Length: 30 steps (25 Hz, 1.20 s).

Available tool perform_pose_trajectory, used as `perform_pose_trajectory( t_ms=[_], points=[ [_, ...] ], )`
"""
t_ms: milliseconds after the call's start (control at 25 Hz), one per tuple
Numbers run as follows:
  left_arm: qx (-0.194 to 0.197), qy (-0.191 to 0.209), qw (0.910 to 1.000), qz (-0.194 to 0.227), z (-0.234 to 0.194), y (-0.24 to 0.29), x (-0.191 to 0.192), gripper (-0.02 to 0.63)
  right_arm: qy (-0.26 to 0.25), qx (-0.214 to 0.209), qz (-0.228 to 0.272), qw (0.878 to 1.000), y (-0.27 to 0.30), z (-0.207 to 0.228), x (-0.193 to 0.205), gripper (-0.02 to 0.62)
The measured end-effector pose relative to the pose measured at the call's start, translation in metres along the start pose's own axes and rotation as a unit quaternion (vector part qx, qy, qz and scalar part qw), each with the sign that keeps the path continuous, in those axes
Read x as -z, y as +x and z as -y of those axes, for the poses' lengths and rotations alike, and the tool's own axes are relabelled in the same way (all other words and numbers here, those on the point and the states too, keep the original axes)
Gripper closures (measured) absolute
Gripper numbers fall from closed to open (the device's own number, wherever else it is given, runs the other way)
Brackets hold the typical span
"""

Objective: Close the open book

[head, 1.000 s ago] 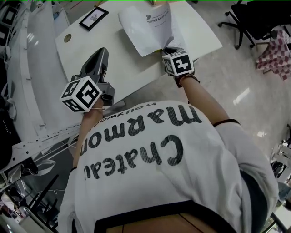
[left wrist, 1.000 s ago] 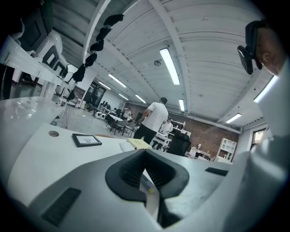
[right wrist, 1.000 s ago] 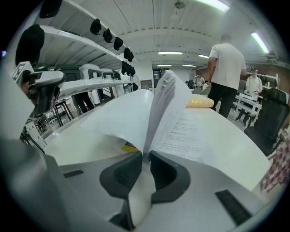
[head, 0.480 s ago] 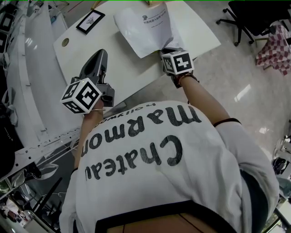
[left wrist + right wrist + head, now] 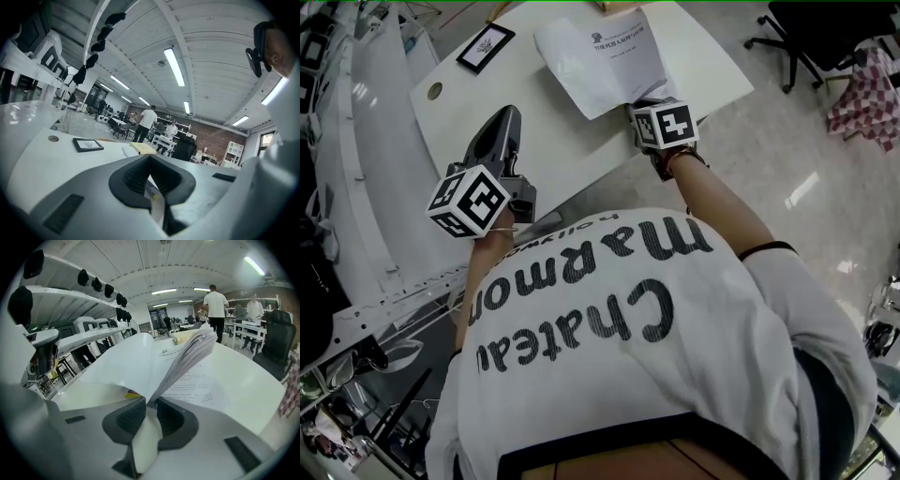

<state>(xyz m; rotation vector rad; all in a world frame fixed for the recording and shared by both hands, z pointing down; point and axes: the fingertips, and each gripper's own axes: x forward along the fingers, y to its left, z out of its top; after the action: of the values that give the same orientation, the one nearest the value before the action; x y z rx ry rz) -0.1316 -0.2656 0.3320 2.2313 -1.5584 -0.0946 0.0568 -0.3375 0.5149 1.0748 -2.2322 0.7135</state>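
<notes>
The open book (image 5: 598, 56) lies on the white table (image 5: 534, 131), its white printed pages up. My right gripper (image 5: 639, 97) is at the book's near edge, mostly hidden under its marker cube. In the right gripper view a sheaf of pages (image 5: 187, 355) stands up from the spread, and its lower corner runs between the jaws of the right gripper (image 5: 149, 401). Those jaws have just been opening a little, but the pads still pinch the paper. My left gripper (image 5: 506, 117) hangs over the table's near left part, shut on nothing, and appears in its own view as the left gripper (image 5: 150, 159).
A black picture frame (image 5: 487, 41) and a round cable hole (image 5: 435, 90) are at the table's far left. A yellow pad (image 5: 185, 336) lies beyond the book. An office chair (image 5: 825, 37) stands on the floor to the right. People stand far back in the room.
The right gripper's marker cube has rolled slightly and the raised pages have shifted a little to the left. The left gripper has stayed where it was.
</notes>
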Motion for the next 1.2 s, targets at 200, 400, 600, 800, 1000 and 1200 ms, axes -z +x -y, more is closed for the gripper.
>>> perform_pose_trajectory(
  t_ms=[200,400,600,800,1000,1200],
  points=[
    [-0.002,0.000,1.0000,0.001,0.000,-0.001,0.000,0.583,-0.002,0.003,0.002,1.000,0.000,0.000,0.001,0.508],
    [-0.001,-0.001,1.0000,-0.001,-0.001,-0.002,0.001,0.583,0.013,0.001,0.005,1.000,0.000,0.000,0.000,0.494],
    [0.000,-0.003,1.0000,-0.002,-0.004,-0.001,0.001,0.583,0.021,0.000,0.004,1.000,0.000,-0.002,0.000,0.486],
    [0.003,-0.003,1.0000,-0.003,-0.004,0.001,0.001,0.583,0.015,0.006,0.005,1.000,0.000,-0.002,0.000,0.485],
    [0.003,-0.003,1.0000,-0.001,-0.009,-0.002,-0.002,0.583,0.032,0.004,0.003,0.999,0.001,-0.001,0.000,0.484],
    [0.001,-0.003,1.0000,0.000,-0.011,-0.004,-0.004,0.583,0.044,0.002,0.003,0.999,0.001,-0.001,-0.001,0.483]
  ],
)
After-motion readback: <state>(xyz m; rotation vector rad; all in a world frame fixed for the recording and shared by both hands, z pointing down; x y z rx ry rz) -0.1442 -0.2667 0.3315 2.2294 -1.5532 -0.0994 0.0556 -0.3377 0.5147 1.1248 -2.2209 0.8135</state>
